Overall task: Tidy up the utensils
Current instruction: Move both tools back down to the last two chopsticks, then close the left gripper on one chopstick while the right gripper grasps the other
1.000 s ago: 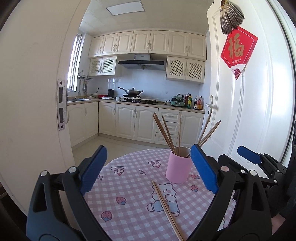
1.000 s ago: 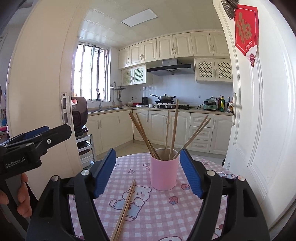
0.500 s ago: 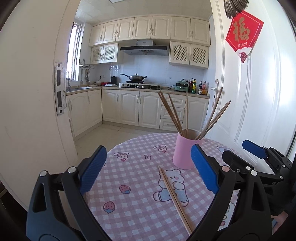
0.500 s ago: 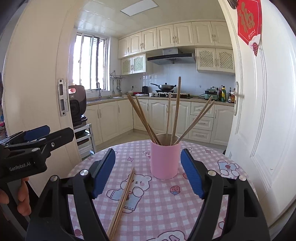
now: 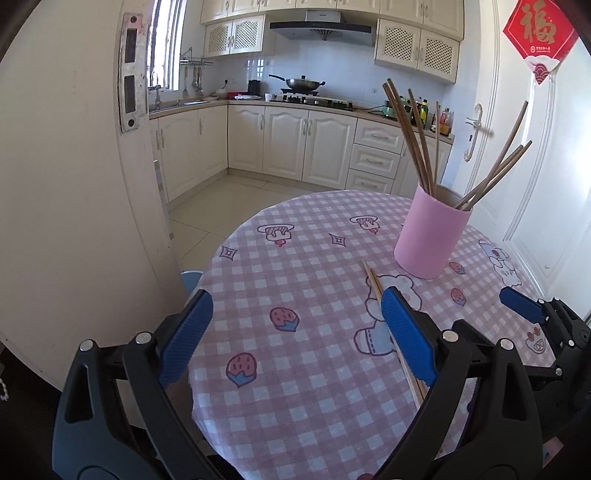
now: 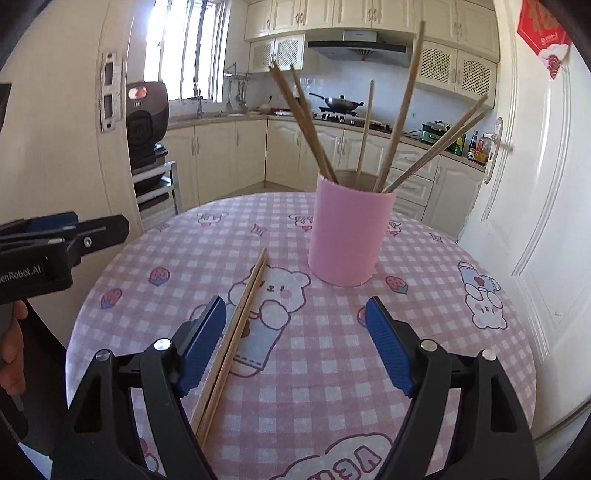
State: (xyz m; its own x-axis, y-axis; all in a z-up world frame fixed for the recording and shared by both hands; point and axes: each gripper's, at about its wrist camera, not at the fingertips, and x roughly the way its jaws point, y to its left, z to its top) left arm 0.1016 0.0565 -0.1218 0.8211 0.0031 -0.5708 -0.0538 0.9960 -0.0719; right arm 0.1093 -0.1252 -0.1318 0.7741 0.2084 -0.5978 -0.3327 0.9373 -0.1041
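**Both grippers over table, nothing gripped**

Left gripper [image 5: 295, 332] is hanging wide open, empty. Right gripper [image 6: 295, 332] jaws are opening, only tablecloth between them. Loose chopsticks [image 6: 236, 332] are lying flat near-left of the pink cup [image 6: 345, 236], which is holding more chopsticks.

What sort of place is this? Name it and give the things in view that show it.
Most likely a home kitchen with a small eating table. A wok sits on a gas stove under a range hood, cream cabinets line the walls, and a pink holder of chopsticks stands on the checked tablecloth.
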